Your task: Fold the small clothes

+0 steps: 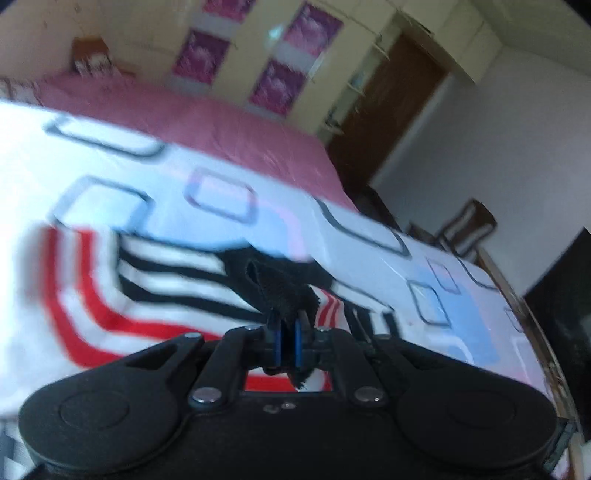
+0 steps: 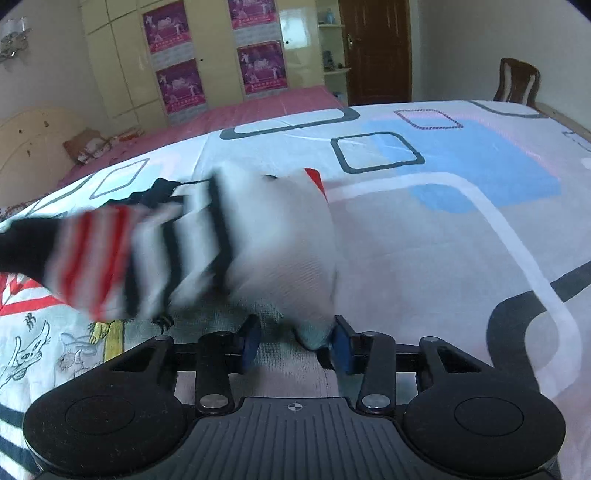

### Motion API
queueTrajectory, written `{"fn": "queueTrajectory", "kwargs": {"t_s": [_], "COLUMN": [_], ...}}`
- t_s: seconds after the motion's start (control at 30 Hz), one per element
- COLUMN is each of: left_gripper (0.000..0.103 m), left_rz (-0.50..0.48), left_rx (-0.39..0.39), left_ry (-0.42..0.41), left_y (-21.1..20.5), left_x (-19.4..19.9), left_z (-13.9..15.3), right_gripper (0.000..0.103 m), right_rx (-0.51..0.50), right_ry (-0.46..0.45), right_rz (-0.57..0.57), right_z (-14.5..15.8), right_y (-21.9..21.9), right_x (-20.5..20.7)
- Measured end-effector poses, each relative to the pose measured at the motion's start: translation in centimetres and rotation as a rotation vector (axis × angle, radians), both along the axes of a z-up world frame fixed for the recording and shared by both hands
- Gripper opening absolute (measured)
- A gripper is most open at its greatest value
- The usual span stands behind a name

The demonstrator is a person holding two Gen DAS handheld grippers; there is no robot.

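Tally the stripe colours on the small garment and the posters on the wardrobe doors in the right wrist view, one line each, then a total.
Stripe colours on the small garment: 2 (red, black, on white cloth)
Posters on the wardrobe doors: 4
Total: 6

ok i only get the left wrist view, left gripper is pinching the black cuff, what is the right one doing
Observer: The right gripper is open. The white end of the striped garment sits between its pads, not clamped.
Operator: anything else lying near it
Observer: Yes, a cartoon-print cloth lies on the patterned bedsheet, at the left of the right wrist view.
Operator: and the rest of the garment from that side
Observer: Its striped part is lifted and blurred, and its black end runs off the left edge of that view.
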State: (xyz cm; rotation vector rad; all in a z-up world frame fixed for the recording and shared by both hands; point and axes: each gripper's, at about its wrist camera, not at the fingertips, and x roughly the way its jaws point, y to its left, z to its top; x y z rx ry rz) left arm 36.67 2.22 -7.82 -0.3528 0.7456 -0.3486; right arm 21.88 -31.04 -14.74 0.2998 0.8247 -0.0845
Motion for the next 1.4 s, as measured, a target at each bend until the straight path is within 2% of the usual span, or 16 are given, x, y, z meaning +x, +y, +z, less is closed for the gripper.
{"fn": "queueTrajectory", "kwargs": {"t_s": [0.07,0.1,0.23,0.4,0.5,0.57,0.6,0.63,0.87,0.97,1.17,1.2,1.23,1.3,1.33,1.4], "left_gripper": [0.007,0.007,0.007,0.008,0.022,0.025,0.027,0.029,0.030,0.030,0.029,0.029,0.029,0.026,0.025,0.024], "left_rz": [0.019,0.035,0.059,0.032,0.053,0.080,0.088,0.088,-0.037,-0.052,-0.028,-0.026,-0.024,-0.019,-0.016,-0.012], "left_rx": [0.045,0.067,0.118,0.193,0.237,0.245,0.236,0.228,0.223,0.257,0.281,0.277,0.274,0.265,0.262,0.247], "left_ry": [0.007,0.030,0.150,0.143,0.122,0.081,0.066,0.056,0.024,0.025,0.080,0.076,0.077,0.085,0.088,0.095], "left_y": [2.0,2.8,3.7,2.8,3.2,3.6,3.7,3.7,-0.5,-2.0,-1.6,-1.3,-1.2,-0.9,-0.7,-0.4], "left_x": [-0.1,0.0,0.3,0.1,-0.6,-1.5,-1.9,-2.0,-1.3,-0.3,1.2,1.1,1.1,1.2,1.2,1.3], "left_z": [-0.3,-1.1,-5.9,-7.4,-5.7,-4.7,-4.1,-3.6,-3.4,-4.6,-7.0,-7.1,-7.2,-7.1,-7.1,-7.2], "right_gripper": [0.039,0.031,0.018,0.018,0.018,0.029,0.056,0.076,0.076,0.063,0.061,0.048,0.029,0.024,0.018,0.015], "right_rx": [0.004,0.001,-0.034,-0.038,-0.036,-0.009,-0.006,-0.014,0.014,0.035,0.109,0.115,0.131,0.154,0.136,0.095], "right_ry": [-0.007,-0.009,-0.021,0.022,0.033,0.014,-0.009,-0.035,-0.066,-0.054,-0.019,-0.015,-0.010,-0.005,-0.013,-0.024], "right_rz": [0.013,0.017,0.011,-0.010,0.023,0.015,0.006,0.001,0.013,0.028,0.020,0.024,0.029,0.006,0.008,-0.020], "right_z": [0.2,0.2,0.5,-0.3,0.4,1.4,2.0,2.5,2.9,1.8,-0.6,-0.9,-1.3,-1.6,-1.5,-1.9], "right_y": [0.3,0.5,0.8,-0.2,-0.5,-1.0,-1.3,-1.5,-2.5,-2.7,-3.8,-3.8,-3.8,-4.1,-4.2,-4.7], "right_x": [-0.1,-0.1,-0.5,-1.4,-2.0,-2.9,-3.3,-3.5,1.5,4.9,10.6,11.3,11.9,12.6,12.6,12.3]}}
